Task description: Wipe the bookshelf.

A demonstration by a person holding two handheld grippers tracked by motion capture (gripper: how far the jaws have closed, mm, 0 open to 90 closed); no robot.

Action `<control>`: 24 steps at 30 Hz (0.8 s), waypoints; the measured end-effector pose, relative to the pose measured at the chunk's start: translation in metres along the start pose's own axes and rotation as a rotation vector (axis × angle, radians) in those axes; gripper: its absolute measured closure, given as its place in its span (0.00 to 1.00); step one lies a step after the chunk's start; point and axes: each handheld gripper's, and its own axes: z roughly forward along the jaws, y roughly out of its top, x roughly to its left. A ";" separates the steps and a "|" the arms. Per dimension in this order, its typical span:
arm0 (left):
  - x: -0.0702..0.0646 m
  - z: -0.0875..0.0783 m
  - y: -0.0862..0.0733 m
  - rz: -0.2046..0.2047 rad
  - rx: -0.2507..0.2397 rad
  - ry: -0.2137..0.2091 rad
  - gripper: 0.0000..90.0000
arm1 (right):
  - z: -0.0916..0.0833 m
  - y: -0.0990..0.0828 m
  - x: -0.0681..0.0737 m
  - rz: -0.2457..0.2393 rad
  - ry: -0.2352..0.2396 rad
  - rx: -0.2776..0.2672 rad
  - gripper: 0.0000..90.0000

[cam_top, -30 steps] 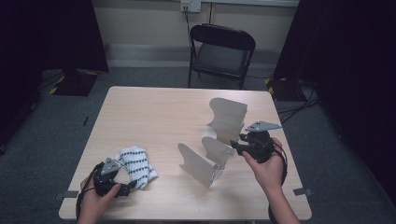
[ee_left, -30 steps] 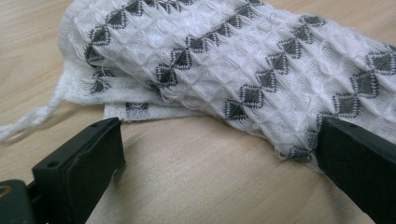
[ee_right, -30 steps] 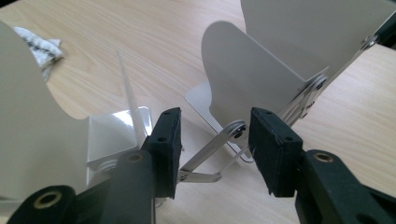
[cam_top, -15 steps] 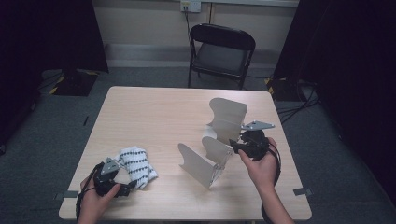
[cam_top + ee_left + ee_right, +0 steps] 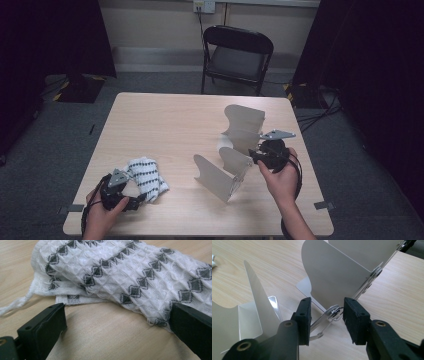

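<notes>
A white metal folding rack [image 5: 220, 175] of hinged panels stands on the right half of the wooden table [image 5: 165, 125]. My right gripper [image 5: 252, 156] sits at its right end. In the right gripper view the right gripper [image 5: 327, 307] has its jaws on either side of the rack's metal hinge link [image 5: 333, 311]; they have just been closing, and a gap still shows at the pads. A white cloth with dark diamonds [image 5: 146, 177] lies bunched at the front left. My left gripper [image 5: 134, 199] rests beside it, open wide. In its own view the left gripper [image 5: 117, 312] frames bare wood, with the cloth [image 5: 125, 272] just ahead.
A black folding chair [image 5: 237, 50] stands beyond the table's far edge. Cables lie on the grey floor at the right, and dark curtains hang on both sides. The rack's tall back panel [image 5: 245, 120] rises behind my right hand.
My right forearm has swung slightly while the gripper stays at the rack's end. The left hand, the cloth and the rack have not moved.
</notes>
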 end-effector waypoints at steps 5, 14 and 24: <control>0.000 0.000 0.000 -0.003 0.000 0.000 0.01 | -0.001 0.000 0.000 0.007 -0.001 0.003 0.68; 0.000 0.000 0.000 -0.001 0.000 0.000 0.01 | -0.002 0.001 -0.002 0.005 -0.013 0.014 0.71; 0.000 0.000 0.000 0.000 0.000 0.000 0.01 | -0.003 0.002 -0.005 0.001 -0.011 0.018 0.75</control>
